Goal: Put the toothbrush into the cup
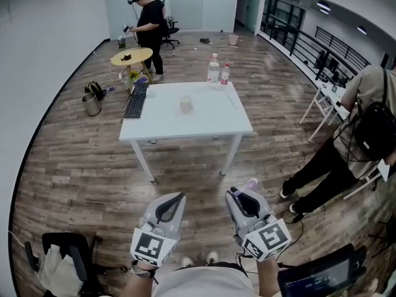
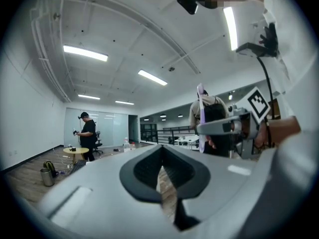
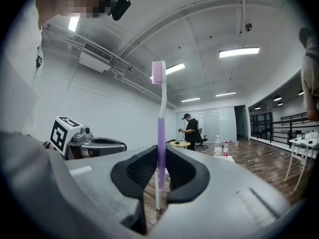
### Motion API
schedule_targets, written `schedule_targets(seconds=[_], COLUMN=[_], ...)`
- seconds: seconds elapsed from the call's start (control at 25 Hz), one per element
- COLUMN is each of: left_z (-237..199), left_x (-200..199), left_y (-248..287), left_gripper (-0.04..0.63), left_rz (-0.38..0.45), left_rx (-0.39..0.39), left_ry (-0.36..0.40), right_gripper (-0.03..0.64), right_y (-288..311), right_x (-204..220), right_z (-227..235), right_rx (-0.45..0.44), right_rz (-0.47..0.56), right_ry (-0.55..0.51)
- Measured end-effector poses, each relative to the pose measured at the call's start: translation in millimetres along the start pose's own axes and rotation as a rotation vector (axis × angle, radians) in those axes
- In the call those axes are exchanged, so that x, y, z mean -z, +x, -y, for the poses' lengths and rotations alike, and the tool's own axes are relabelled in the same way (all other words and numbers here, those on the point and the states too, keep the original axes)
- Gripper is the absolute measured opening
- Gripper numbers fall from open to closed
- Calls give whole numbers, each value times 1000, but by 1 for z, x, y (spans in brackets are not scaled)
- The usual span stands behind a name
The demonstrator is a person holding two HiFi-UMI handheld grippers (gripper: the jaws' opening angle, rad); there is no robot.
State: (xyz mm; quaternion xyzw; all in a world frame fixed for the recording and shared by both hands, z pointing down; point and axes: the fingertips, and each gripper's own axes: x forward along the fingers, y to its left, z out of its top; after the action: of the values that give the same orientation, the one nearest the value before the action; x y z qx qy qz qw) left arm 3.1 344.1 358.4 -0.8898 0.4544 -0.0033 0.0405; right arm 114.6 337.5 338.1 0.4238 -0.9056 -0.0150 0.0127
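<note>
In an open room with a wood-plank floor (image 1: 74, 159), seen steeply from above, a person holds two grey two-jaw grippers low in front of the body. They are side by side and point level toward a white rectangular table (image 1: 210, 121).

The left gripper (image 1: 177, 197) has its jaws pressed together with nothing between them. The right gripper (image 1: 236, 193) pinches a slim purple-and-white plastic toothbrush (image 3: 160, 128) by the lower part of its handle. The toothbrush stands upright, with its pink bristle head high above the jaws and its white tail end poking out below them.

The small pale round cup (image 1: 185, 104) stands upright near the middle of the table, well apart from both grippers. Two clear plastic bottles (image 1: 213, 70) stand close together at the table's far edge, and a black keyboard (image 1: 135, 100) lies along its left edge.

Beyond the table a person in black clothes (image 1: 149, 30) stands beside a small round yellow table (image 1: 132, 56). On the right another person (image 1: 318, 169) wears a black backpack (image 1: 374, 129). A metal bucket (image 1: 91, 104) sits on the floor to the left.
</note>
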Motion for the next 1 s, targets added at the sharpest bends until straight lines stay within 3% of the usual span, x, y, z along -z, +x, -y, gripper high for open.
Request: schedule_targets(seconds=[0.36, 1.0], left_z=[-2, -27], left_x=[4, 19], left_y=[-23, -17], left_gripper=[6, 8], left_rz=[-19, -87], left_rx=[-2, -28], left_ry=[14, 40], right_gripper=[54, 54], right_y=[-1, 33], right_x=[6, 9], right_z=[-21, -29], right_rx=[24, -48], right_rz=[-34, -20], right_ry=[45, 43])
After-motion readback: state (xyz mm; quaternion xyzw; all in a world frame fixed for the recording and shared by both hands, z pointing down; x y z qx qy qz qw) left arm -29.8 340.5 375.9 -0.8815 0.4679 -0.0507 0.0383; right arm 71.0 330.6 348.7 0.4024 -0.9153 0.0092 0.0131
